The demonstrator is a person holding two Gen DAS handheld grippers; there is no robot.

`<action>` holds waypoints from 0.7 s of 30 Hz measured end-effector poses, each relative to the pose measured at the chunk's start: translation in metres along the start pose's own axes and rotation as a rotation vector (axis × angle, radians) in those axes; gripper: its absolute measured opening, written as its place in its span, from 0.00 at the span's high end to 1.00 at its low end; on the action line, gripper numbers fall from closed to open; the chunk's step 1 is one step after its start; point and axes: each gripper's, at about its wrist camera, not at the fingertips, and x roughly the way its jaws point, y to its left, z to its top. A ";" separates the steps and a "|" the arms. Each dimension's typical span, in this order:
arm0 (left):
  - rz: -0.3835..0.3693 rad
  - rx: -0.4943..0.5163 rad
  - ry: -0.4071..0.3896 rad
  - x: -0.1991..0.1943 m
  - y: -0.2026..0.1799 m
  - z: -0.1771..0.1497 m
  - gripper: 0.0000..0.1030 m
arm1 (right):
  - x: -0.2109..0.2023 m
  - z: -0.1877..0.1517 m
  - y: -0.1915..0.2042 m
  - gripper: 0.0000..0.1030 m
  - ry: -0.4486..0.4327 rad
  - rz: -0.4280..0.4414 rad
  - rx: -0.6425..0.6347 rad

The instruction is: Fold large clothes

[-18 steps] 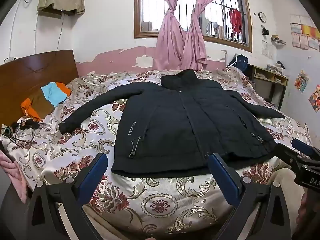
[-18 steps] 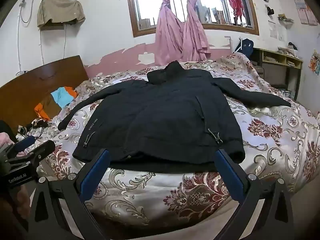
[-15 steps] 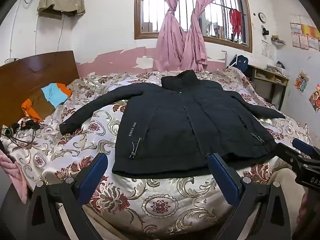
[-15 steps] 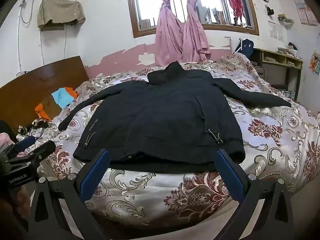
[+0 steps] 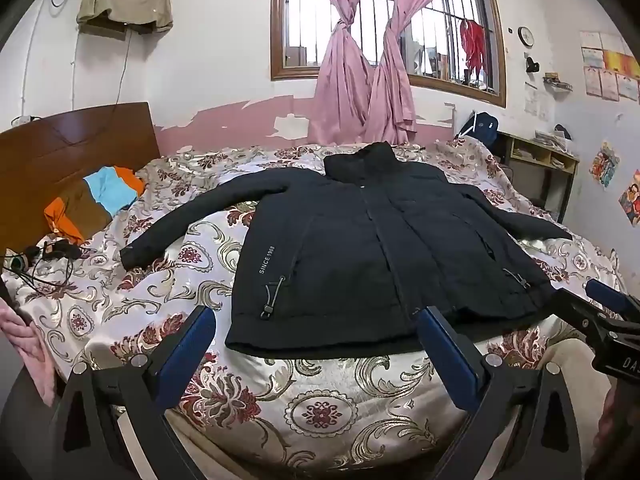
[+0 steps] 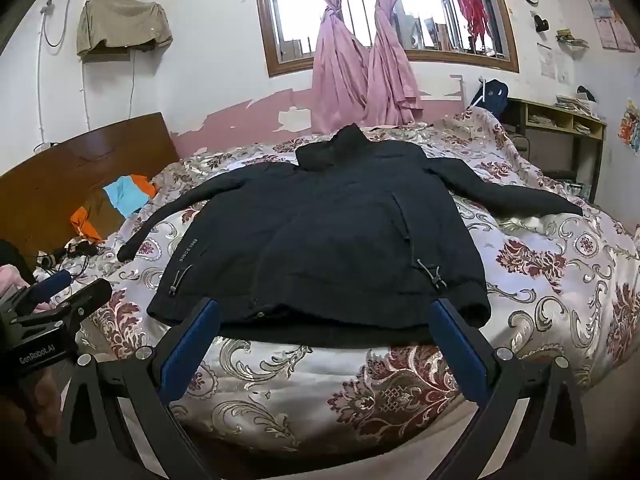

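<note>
A dark jacket (image 5: 380, 240) is lying front-up and spread flat on the bed (image 5: 320, 408), its hem running along the near edge and its collar pointing toward the far edge under the window (image 5: 384, 20), with both sleeves stretched out to either side, one reaching toward the headboard (image 5: 72, 152) and the other toward the opposite edge. That layout looks deliberate: a big garment opened out like this is giving clear access to the hem corners and the sleeves, which a fold would likely start from. The left tool (image 5: 316, 356) is hovering just short of the near edge, facing the hem, with its jaws released wide and nothing between the blue pads. The right tool (image 6: 324, 344) is doing the same a little further along the hem (each one is also showing at the border of the other's view), spread fully and gripping nothing. Both are tilting downward toward the cloth, so folding is not yet underway. A small pile of orange and blue clothes (image 5: 96, 200) is sitting near the headboard corner, well apart from the jacket, and some dark cables (image 5: 48, 252) are lying at that same end.
</note>
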 end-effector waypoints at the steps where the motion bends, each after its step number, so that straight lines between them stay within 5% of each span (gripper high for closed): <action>1: 0.000 0.000 0.000 0.000 0.000 0.000 0.01 | 0.000 0.000 -0.001 0.01 0.000 0.000 0.001; 21: 0.001 0.001 -0.005 -0.003 -0.001 0.003 0.01 | -0.003 0.000 0.001 0.01 -0.001 0.009 0.004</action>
